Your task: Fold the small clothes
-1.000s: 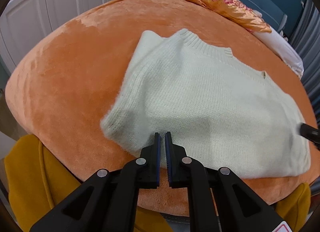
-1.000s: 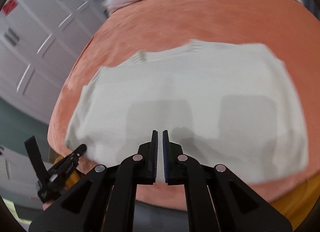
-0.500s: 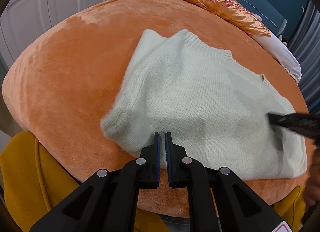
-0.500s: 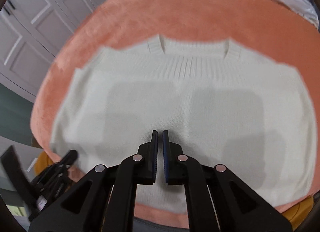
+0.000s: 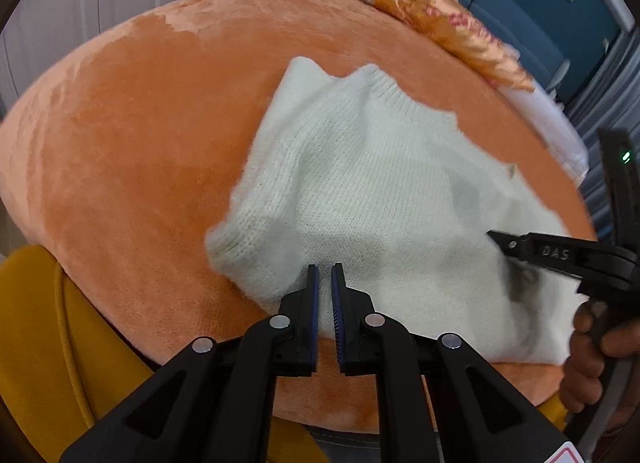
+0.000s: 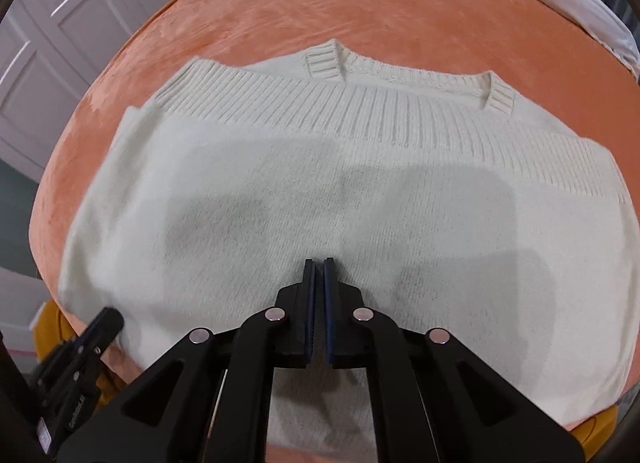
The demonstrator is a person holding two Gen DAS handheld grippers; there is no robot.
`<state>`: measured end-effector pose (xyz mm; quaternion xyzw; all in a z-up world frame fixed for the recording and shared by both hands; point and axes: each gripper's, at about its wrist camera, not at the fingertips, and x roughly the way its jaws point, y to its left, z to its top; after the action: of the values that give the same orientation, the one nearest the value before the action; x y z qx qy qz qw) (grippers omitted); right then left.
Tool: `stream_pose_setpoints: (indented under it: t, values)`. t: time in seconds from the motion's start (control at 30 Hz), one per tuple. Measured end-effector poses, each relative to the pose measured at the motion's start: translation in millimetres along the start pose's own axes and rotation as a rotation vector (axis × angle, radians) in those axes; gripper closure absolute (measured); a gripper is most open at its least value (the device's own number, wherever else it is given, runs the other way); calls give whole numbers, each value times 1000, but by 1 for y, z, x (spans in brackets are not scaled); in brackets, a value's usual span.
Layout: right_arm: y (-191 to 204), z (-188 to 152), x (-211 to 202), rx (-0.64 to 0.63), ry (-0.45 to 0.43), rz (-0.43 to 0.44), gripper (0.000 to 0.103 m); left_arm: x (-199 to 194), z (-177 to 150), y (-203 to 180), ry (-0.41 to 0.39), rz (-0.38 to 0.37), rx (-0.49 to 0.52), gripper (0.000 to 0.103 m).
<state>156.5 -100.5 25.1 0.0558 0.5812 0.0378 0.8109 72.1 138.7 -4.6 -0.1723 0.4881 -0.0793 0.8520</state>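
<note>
a cream knitted sweater (image 6: 360,199) lies flat on an orange plush bed (image 5: 132,151), ribbed neckline at the far edge and sides tucked in. it looks soft, light and floppy, likely to sag and stretch when lifted, so a pinch at a corner or folded edge should hold best. the left tool (image 5: 325,283) has just been opening slightly, nothing between its jaws. the right tool (image 6: 318,275) hovers closed and empty over the knit's middle.
</note>
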Motion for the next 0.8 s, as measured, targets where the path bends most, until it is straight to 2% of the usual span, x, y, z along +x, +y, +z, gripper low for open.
stream_pose_setpoints:
  t: [0.07,0.17,0.23,0.33,0.4,0.47,0.5,0.63,0.8]
  values:
    - [-3,2,-7,35,-4,18,98,-15,1,8,-41,-72,-52,84]
    - [-14,-9,-31,75,-56,61,98,-35,3,18,-107,-77,-87,69]
    - [-25,-21,-46,105,-79,88,98,-39,6,22,-112,-64,-103,57]
    - [-39,-38,-56,131,-74,98,98,-42,13,27,-113,-47,-145,57]
    - [-43,-42,-56,128,-61,95,98,-55,19,25,-160,-25,-161,57]
    - [-45,-45,-52,121,-53,82,98,-65,24,19,-189,10,-148,48]
    - [-45,-45,-49,119,-44,76,98,-64,26,16,-186,35,-137,41]
    - [-43,-44,-35,115,-25,66,99,-35,29,18,-73,111,-115,41]
    - [-40,-41,-31,84,-13,53,99,-4,23,31,14,96,-185,41]
